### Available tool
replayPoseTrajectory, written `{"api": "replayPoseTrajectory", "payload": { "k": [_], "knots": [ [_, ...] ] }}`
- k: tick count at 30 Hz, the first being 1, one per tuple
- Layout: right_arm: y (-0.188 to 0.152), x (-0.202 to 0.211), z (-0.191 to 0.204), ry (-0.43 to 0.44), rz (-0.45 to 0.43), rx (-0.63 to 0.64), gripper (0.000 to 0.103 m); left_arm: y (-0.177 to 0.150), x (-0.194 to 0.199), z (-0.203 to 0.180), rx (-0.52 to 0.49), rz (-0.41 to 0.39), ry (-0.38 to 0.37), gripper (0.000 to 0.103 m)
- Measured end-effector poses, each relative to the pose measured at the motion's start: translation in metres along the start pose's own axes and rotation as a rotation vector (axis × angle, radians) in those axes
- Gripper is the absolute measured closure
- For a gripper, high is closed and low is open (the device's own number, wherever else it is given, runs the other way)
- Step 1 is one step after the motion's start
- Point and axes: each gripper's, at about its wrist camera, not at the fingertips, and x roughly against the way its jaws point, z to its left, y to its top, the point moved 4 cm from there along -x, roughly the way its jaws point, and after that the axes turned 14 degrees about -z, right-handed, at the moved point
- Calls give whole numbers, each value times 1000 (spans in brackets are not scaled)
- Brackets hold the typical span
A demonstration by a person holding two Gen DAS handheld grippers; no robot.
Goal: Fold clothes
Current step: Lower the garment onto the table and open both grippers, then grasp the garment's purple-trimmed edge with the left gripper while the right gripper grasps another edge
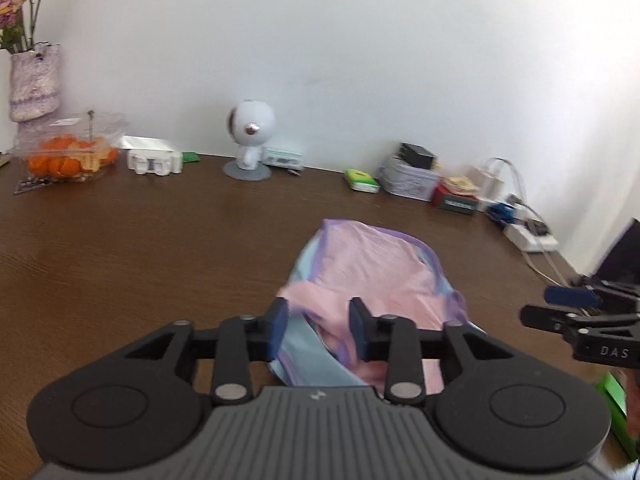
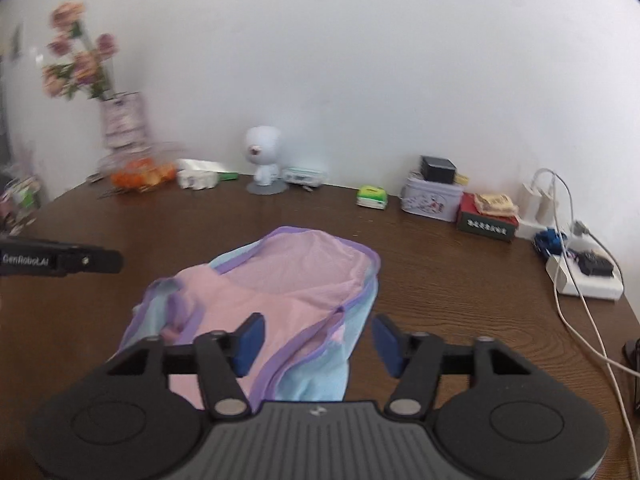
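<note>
Pink garment [image 2: 276,292] lies half-folded, bunched on table [image 1: 140,248]; left gripper [image 1: 319,330] and right gripper [image 2: 319,344] both apart, holding nothing; tidying folds left, I reckon.

The garment [image 2: 280,280] is pink and pale blue with purple trim; the worktop [image 2: 440,280] is dark brown woodgrain; the fingers [image 2: 250,344] carry blue pads.

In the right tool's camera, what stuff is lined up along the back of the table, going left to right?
Flower vase → oranges → white toy figure → green box → patterned tin → red box → white power strip.
</note>
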Motion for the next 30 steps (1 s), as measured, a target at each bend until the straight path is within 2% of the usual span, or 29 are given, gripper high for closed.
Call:
{"api": "replayPoseTrajectory", "payload": {
  "k": [3,4,6,8,10,12,14,15,19,23,24,25,29,30],
  "knots": [
    [-24,52,29,175,-10,113,39,-37,40,-26,-151,34,-113,60],
    [-33,67,41,243,-10,146,40,-49,49,-35,-199,45,-139,57],
    [-49,84,61,332,6,241,42,-67,58,-48,-280,57,-158,56],
    [-61,84,75,289,41,346,43,-81,61,-58,-379,60,-155,54],
    [-70,75,77,236,62,418,54,-90,60,-66,-467,60,-137,53],
    [-79,65,76,190,88,468,59,-95,59,-70,-515,56,-131,53],
    [-84,58,74,159,101,495,77,-99,60,-73,-535,46,-149,52],
    [-83,55,72,153,104,496,96,-100,60,-75,-539,36,-159,50],
    [-54,60,72,131,-13,419,97,-102,53,-95,-603,-44,-141,39],
    [-20,70,72,110,-122,369,97,-106,45,-109,-678,-100,-76,40],
    [-13,73,72,105,-147,359,97,-104,44,-107,-673,-107,-66,43],
    [-11,76,72,99,-155,372,97,-102,42,-104,-663,-110,-56,49],
    [-13,83,64,74,-156,361,97,-95,35,-82,-647,-64,3,72],
    [-16,84,62,72,-151,351,97,-94,33,-77,-637,-58,19,84]
  ]
}}
